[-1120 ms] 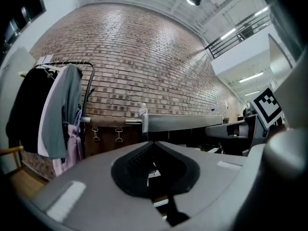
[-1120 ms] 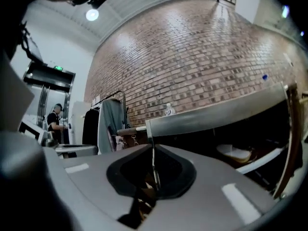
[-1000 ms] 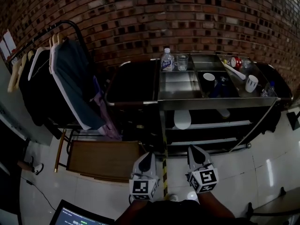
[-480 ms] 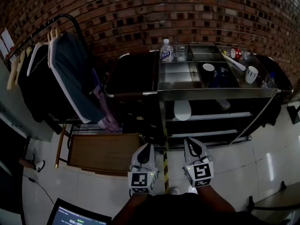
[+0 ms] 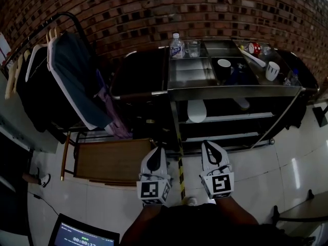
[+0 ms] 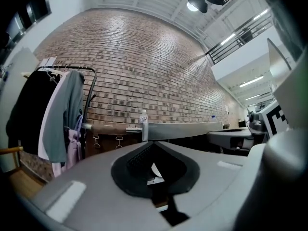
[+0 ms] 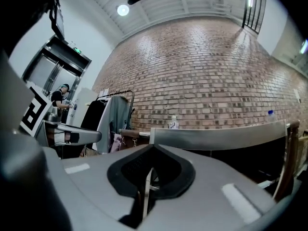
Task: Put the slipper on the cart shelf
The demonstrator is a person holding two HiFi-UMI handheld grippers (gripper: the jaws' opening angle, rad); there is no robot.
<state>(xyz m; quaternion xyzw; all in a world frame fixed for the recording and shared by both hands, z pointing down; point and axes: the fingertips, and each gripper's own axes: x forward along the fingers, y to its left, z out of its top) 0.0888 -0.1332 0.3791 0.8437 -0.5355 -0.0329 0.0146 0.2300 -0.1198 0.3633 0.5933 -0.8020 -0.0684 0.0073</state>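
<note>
Slipper (image 5: pixel 196 110) – white, lying on the upper shelf of the cart (image 5: pixel 236 91), tucked under the steel top, its far end lost in shadow. Further right on that shelf sits a second pale shape (image 5: pixel 243 103), too dark to name. Left gripper (image 5: pixel 157 151) and right gripper (image 5: pixel 208 146) hover side by side over the tiled floor – both clenched on nothing, well short of the cart.

A tall industrial hall set up like a hotel service corner: beyond the fingers (image 5: pixel 155 160) stands a steel housekeeping cart (image 5: pixel 230 92) against a bare brick wall (image 5: pixel 154 9), a clothes rack (image 5: pixel 72 18) to their left, ceiling lamps (image 7: pixel 123 9) overhead.
</note>
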